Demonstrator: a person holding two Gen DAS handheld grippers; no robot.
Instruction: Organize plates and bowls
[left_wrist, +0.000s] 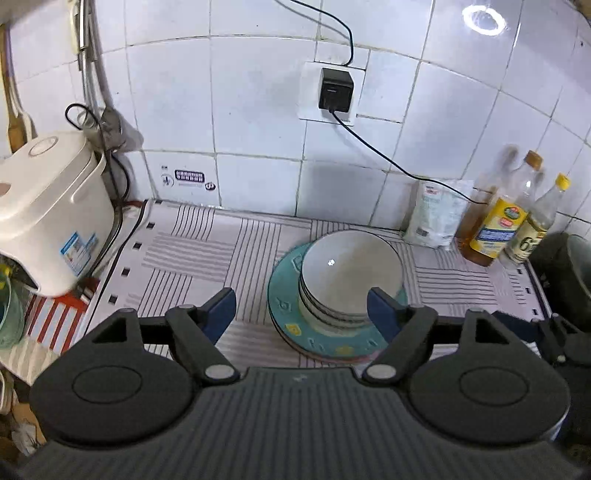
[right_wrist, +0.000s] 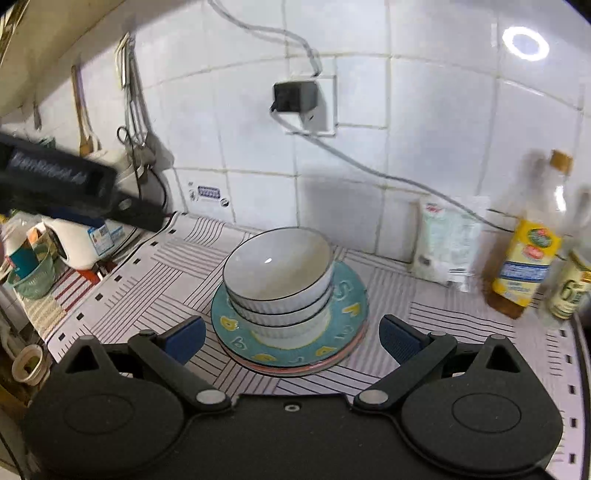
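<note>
A stack of white ribbed bowls (left_wrist: 351, 273) (right_wrist: 279, 275) with dark rims sits on a stack of plates (left_wrist: 295, 325) (right_wrist: 351, 314); the top plate is teal with yellow letters, a pink one lies under it. The stack stands on a striped mat (left_wrist: 192, 251) (right_wrist: 177, 280). My left gripper (left_wrist: 301, 308) is open and empty, above and just in front of the stack, its right finger (left_wrist: 384, 306) over the bowls' near edge. My right gripper (right_wrist: 291, 338) is open and empty, its blue-padded fingers either side of the plates' near edge.
A white rice cooker (left_wrist: 51, 206) (right_wrist: 85, 240) stands at the left. A white bag (left_wrist: 436, 218) (right_wrist: 447, 247) and several oil bottles (left_wrist: 498, 218) (right_wrist: 528, 251) stand at the right by the tiled wall. A black adapter (left_wrist: 334, 90) with a cable sits in the wall socket. A green basket (right_wrist: 33, 280) is at far left.
</note>
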